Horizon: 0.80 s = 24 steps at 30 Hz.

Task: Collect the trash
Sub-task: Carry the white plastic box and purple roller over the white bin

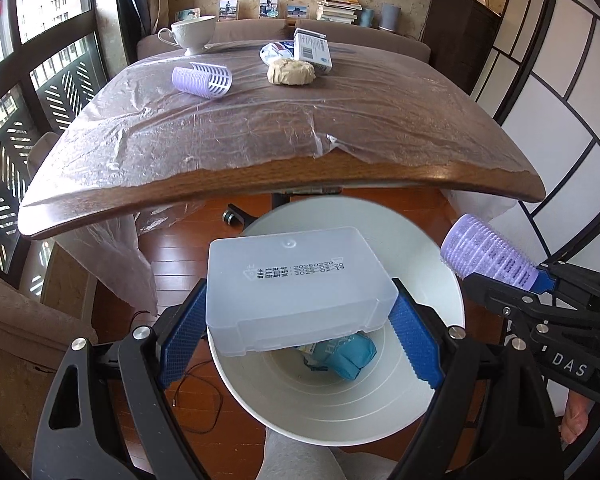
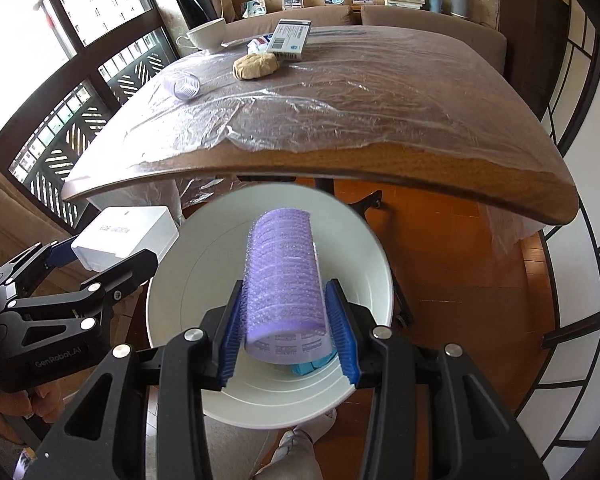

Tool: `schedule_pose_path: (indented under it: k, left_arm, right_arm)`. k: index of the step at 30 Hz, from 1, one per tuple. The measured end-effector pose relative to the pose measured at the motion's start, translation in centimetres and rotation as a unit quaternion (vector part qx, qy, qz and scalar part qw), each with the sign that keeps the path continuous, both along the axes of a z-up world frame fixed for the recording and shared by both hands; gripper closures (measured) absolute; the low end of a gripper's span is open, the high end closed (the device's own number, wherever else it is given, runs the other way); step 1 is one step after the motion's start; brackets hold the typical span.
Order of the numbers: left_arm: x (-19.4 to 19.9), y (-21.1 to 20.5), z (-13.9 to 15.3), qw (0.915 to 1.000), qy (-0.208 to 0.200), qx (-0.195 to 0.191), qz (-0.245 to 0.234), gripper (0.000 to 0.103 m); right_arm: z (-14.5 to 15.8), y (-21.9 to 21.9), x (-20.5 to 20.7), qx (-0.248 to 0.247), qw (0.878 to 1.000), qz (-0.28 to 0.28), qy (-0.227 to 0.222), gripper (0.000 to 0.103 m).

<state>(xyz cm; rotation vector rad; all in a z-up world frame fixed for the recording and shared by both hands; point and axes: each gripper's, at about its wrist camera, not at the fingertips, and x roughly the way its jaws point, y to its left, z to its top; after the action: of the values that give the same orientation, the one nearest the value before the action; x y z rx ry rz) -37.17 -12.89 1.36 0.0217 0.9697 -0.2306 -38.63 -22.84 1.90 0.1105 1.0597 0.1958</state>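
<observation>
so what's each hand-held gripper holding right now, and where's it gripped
Left hand-held gripper: translucent plastic box, pinched across its two short ends. Right hand-held gripper: purple hair roller, by its sides near one end.

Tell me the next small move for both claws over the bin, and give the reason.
Probably open both claws and let go. The left claw grips the clear plastic box and the right claw grips the purple hair roller, each already above the mouth of the white bin, so both should drop in beside the teal trash at its bottom.
</observation>
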Motion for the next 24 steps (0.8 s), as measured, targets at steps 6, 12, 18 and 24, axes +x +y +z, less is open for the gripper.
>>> schedule_pose_path:
  k: [6,12,18,24]
  left_arm:
    - [-0.3,-0.2,-1.1,0.9999,0.009,0.012,-0.002,0.016]
    - [-0.3,-0.3,-2.1,0.9996,0.024,0.014,-0.002,0.016]
    - [-0.2,-0.3,-3.1,0.9992,0.037,0.016,-0.007,0.016]
    - [0.3,-0.2,-4.0,0.9983,0.055,0.013,-0.01,0.016]
  right_arm:
    - [-1.3,-0.3,-0.2,0.003,1.0,0.005,0.015,0.063]
    - [-2.3,-0.4,-0.1,-0.004,1.0,0.012,0.028,0.063]
    - [-3.2,-0.4,-0.3,-0.011,0.999,0.016,0.038,0.063]
    - [-4.0,-0.3,-0.5,-0.015,0.999,0.017,0.047,0.063]
